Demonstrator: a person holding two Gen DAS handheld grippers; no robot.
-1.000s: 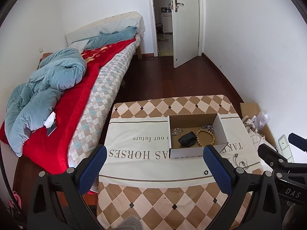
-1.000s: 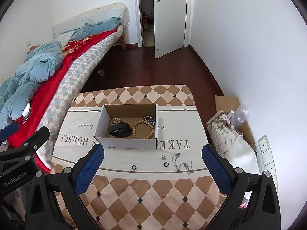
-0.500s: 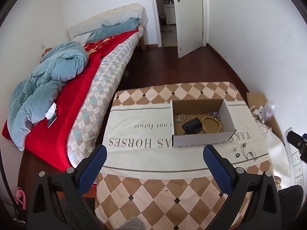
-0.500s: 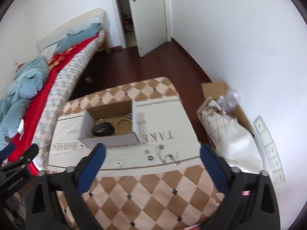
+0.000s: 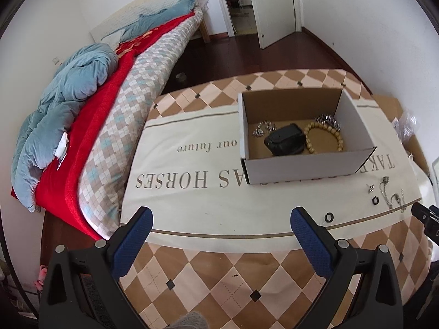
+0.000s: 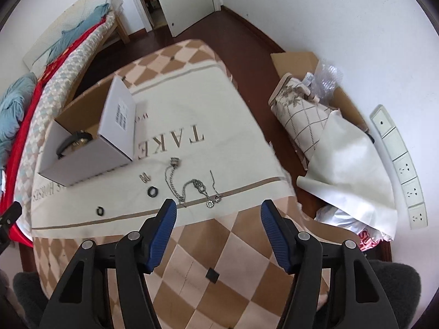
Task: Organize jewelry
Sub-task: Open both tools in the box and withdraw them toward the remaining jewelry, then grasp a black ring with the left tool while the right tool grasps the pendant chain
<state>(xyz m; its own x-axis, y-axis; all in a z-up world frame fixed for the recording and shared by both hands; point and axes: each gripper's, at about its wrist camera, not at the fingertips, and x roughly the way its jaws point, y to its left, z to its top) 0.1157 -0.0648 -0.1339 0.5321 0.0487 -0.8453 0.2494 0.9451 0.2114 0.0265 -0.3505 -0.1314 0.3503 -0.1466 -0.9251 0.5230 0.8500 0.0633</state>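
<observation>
Both tools tilt steeply down, right tool (image 6: 218, 215) closing, empty.

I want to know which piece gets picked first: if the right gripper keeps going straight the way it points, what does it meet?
Probably the silver chain lying on the tablecloth; the right gripper has nothing between its jaws, though depth is unclear.

The left gripper (image 5: 221, 226) points steeply down, its blue-padded jaws spread wide with nothing between them; the right gripper (image 6: 218, 214) tilts down more steeply still; its jaws have just been closing and stand partly apart, nothing between the pads; its black tip (image 5: 426, 218) shows at the left view's right edge.
</observation>
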